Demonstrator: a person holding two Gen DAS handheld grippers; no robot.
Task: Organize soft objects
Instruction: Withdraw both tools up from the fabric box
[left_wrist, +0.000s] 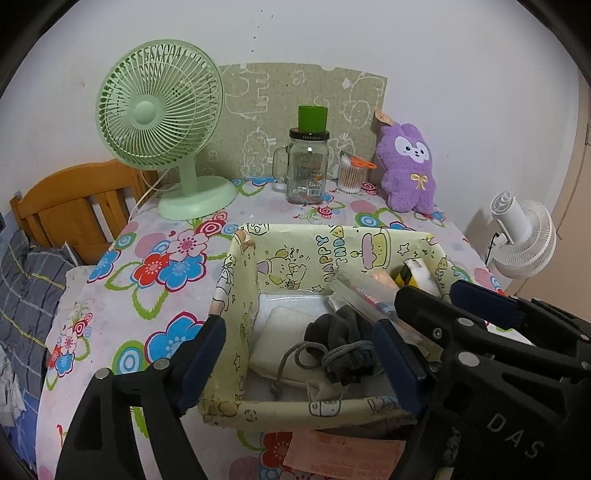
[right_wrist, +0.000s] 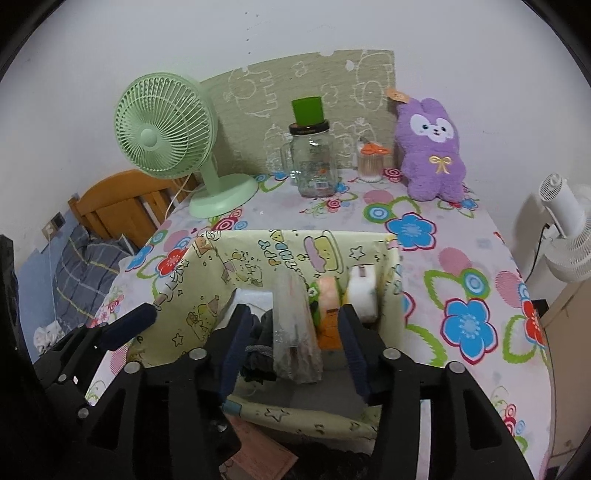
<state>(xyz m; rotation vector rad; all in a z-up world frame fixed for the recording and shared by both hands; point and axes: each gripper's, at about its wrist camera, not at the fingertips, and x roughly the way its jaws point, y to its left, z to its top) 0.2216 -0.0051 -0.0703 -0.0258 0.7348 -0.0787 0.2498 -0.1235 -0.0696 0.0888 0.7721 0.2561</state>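
A yellow cartoon-print box (left_wrist: 284, 254) (right_wrist: 207, 295) sits on the floral table. Inside lie a dark grey drawstring pouch (left_wrist: 347, 339) (right_wrist: 260, 354), a white folded pad (left_wrist: 280, 332), a clear plastic packet (right_wrist: 295, 332), an orange sponge (right_wrist: 328, 306) and a white sponge (right_wrist: 364, 295). My left gripper (left_wrist: 299, 365) is open over the box's near-left part, the pouch between its fingers. My right gripper (right_wrist: 291, 350) is open over the box, the plastic packet between its fingers. It also shows in the left wrist view (left_wrist: 480, 302). A purple plush rabbit (left_wrist: 406, 166) (right_wrist: 432, 147) stands at the back right.
A green desk fan (left_wrist: 162, 122) (right_wrist: 173, 144) stands back left. A glass jar with a green cup on it (left_wrist: 308, 162) (right_wrist: 312, 155) and a cotton-swab tub (left_wrist: 351, 173) (right_wrist: 371, 164) stand at the back. A white fan (left_wrist: 524, 236) is right of the table, a bed left.
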